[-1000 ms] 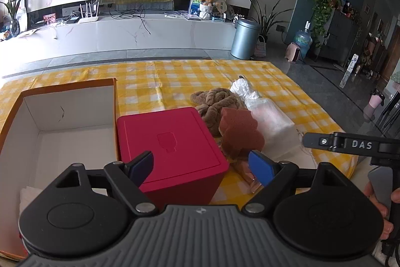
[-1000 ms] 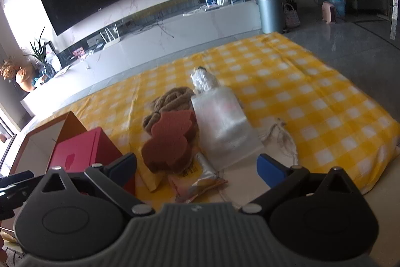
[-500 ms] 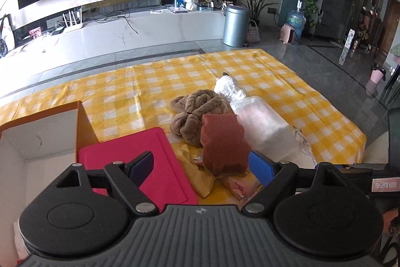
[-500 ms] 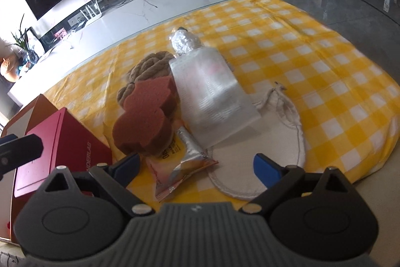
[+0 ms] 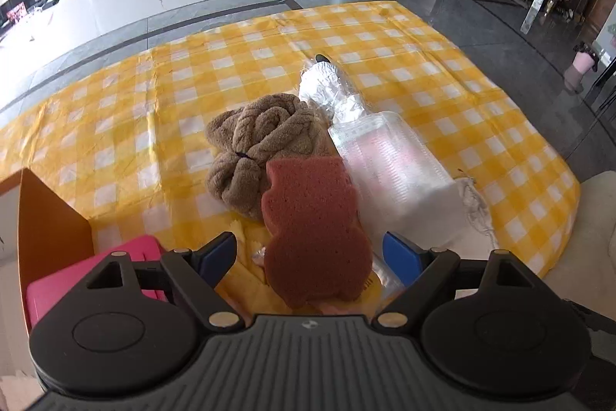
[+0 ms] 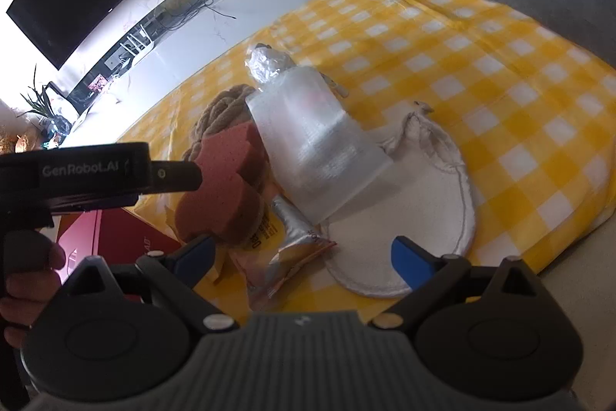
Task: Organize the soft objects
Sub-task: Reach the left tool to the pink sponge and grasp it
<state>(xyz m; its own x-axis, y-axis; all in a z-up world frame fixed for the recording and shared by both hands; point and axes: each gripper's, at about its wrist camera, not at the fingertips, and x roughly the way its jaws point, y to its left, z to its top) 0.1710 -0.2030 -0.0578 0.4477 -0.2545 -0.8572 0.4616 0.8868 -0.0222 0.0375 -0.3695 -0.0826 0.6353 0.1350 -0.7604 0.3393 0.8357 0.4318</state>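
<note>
Both claws are spread and empty; the left claw point(image 5: 310, 255) straddles the bear-shaped sponge point(image 5: 313, 230), which lies atop the pile near the bench's front edge. Closing askew could drag the snack packet point(image 6: 285, 257) beneath it; the right claw point(image 6: 302, 262) hovers above.

The sponge point(image 5: 313, 230) hides most of the snack packet point(image 6: 285, 253); the red box point(image 5: 92, 280) is cut off behind the jaws.
</note>
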